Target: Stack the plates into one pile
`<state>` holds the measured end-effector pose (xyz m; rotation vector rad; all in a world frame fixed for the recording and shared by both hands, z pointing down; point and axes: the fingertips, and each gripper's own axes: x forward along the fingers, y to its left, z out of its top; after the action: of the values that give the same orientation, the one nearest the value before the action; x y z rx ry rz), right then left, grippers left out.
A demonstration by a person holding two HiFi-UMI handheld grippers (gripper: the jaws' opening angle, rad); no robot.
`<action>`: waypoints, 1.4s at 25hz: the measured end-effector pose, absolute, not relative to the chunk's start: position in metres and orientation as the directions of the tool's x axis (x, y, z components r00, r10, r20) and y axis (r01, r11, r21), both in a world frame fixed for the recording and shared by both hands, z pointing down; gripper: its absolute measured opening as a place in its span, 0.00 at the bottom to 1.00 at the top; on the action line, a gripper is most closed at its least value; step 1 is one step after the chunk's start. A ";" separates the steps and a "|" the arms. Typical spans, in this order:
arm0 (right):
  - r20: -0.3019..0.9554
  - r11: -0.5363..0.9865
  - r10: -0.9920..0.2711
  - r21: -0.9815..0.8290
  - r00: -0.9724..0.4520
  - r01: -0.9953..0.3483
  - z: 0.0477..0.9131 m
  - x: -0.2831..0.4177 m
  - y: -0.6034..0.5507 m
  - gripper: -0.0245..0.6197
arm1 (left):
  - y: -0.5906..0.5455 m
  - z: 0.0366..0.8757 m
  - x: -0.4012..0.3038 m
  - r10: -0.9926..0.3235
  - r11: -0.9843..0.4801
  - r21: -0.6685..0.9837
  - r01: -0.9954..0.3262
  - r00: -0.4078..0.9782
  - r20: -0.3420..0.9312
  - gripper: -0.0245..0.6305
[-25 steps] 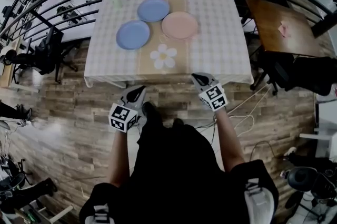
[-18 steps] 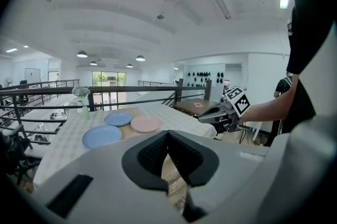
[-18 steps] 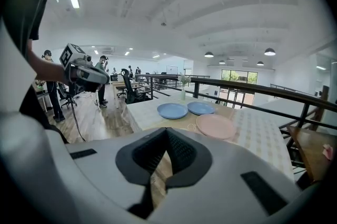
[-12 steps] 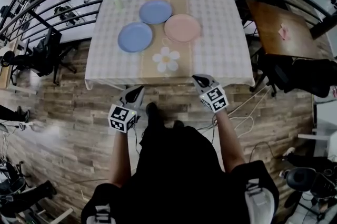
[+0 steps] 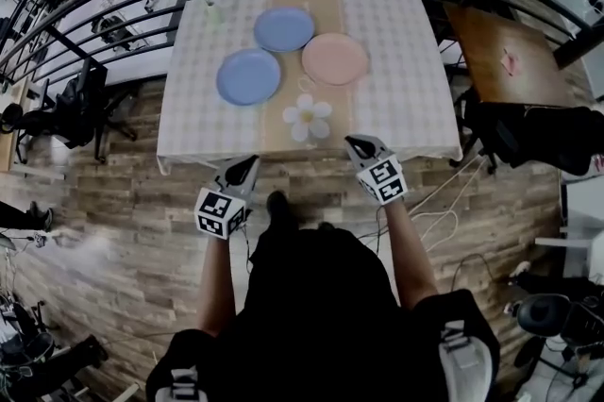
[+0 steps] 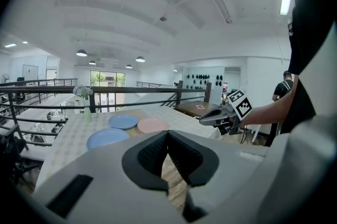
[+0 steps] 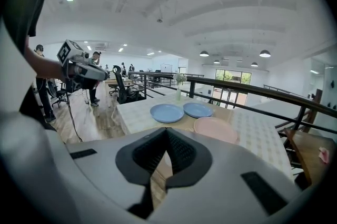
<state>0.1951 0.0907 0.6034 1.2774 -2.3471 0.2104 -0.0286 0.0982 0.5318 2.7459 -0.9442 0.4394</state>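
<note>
The tablecloth (image 5: 406,79) is showing a pale grey-and-white check, with a tan runner (image 5: 283,125) lying down its middle; the near plate (image 5: 248,76) and the far plate (image 5: 284,29) are showing soft blue, the third plate (image 5: 335,59) pale pink; the flower mat (image 5: 308,117) is looking white, with what seems a yellow centre; the left gripper (image 5: 247,163) and right gripper (image 5: 356,143) are wearing grey shells, black jaws and black-and-white marker cubes; the floor (image 5: 113,202) is showing brown-grey planks.

The worktop (image 5: 406,89) carries a matt, pale checked cloth. The nearer round blue plate (image 5: 248,76), the farther round blue plate (image 5: 283,29) and the round pink plate (image 5: 335,58) look smooth and low-sheen. My left tongs (image 6: 167,138) and my right tongs (image 7: 166,134) are matt grey plastic with ribbed black pads (image 6: 152,154). The plank floor (image 5: 123,202) is grained wood.
</note>
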 end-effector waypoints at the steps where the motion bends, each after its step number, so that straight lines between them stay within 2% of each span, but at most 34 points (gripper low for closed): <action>1: 0.463 0.556 -0.756 0.081 -0.463 -0.827 0.604 0.191 0.087 0.04 | 0.094 0.532 -0.033 -0.562 -0.774 0.103 -0.625 0.752 0.345 0.04; 35: 0.538 0.496 -0.768 0.158 -0.347 -0.854 0.619 0.096 -0.048 0.04 | -0.073 0.545 -0.126 -0.462 -0.838 0.146 -0.525 0.827 0.321 0.04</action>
<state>0.0960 -0.0484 0.6193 1.3281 -2.1872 0.2013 -0.1262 -0.0725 0.5450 2.7808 -0.7619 0.4037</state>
